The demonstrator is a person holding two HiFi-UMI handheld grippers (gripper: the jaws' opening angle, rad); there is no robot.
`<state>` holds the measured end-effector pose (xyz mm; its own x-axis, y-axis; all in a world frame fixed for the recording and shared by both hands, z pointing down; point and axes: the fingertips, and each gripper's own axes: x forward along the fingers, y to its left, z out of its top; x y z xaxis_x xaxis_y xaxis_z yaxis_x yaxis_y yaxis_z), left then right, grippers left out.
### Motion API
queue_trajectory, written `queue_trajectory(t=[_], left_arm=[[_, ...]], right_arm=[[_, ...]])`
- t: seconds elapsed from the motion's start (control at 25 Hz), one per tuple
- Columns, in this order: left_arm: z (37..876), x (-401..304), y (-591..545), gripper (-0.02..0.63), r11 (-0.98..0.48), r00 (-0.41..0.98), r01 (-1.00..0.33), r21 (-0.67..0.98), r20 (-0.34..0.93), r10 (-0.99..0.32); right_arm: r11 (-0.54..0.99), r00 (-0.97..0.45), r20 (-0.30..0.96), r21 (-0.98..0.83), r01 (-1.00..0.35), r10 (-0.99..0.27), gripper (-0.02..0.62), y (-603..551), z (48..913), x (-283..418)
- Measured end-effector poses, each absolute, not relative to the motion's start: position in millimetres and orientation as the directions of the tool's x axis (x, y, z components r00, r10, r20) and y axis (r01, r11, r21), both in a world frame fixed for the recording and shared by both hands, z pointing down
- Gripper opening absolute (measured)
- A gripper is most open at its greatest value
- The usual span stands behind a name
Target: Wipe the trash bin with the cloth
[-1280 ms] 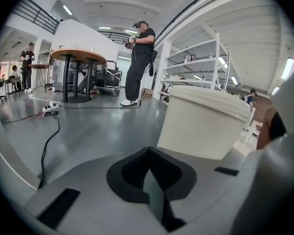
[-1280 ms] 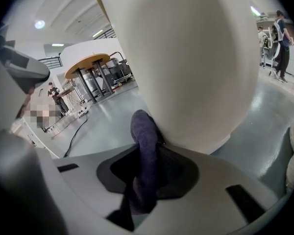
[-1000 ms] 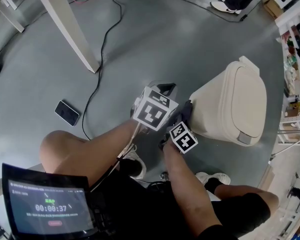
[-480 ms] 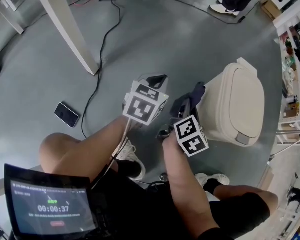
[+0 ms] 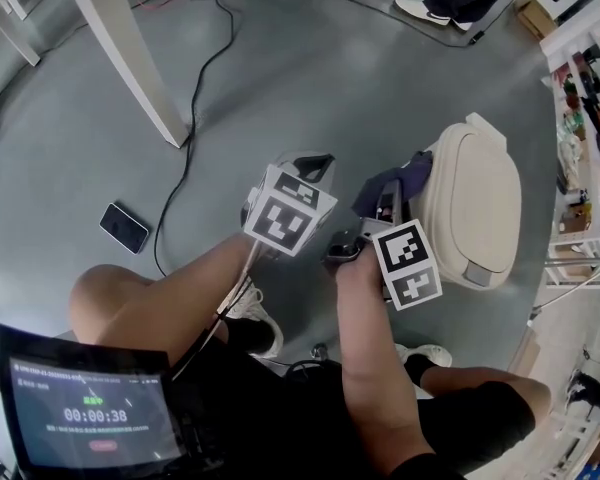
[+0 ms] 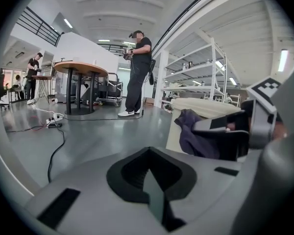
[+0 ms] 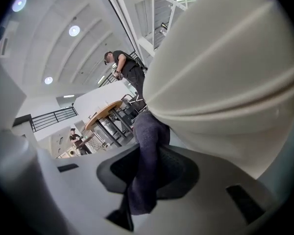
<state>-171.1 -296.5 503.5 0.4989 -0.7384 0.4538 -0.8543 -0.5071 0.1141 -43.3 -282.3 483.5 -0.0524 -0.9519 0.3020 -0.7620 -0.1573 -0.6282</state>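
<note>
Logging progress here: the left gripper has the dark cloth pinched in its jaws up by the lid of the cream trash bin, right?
Wrong gripper. The right gripper has the dark cloth pinched in its jaws up by the lid of the cream trash bin, as the right gripper view shows. The left gripper is shut on nothing.

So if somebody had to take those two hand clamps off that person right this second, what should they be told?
Left gripper: jaws together, nothing in them, held beside the right one and clear of the bin.
Right gripper: shut on the dark cloth, which is pressed to the upper side of the trash bin, by the lid rim.
The bin stands upright on the floor, lid closed.
Done: cloth gripped and on the bin; how much has been wiped can't be told.
Left: probably the lid and the other sides.
</note>
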Motion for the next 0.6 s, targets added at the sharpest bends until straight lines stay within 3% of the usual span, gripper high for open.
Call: queue_trajectory(t=[0.6], left_arm=[[499.9,-163.9,-292.1,-0.003,-0.510,0.502,-0.853,0.112,0.445,-0.742]], right_arm=[[-0.314,0.014,0.431,-0.633,-0.707,-0.902,0.089,-289.9,541.6,-22.5]])
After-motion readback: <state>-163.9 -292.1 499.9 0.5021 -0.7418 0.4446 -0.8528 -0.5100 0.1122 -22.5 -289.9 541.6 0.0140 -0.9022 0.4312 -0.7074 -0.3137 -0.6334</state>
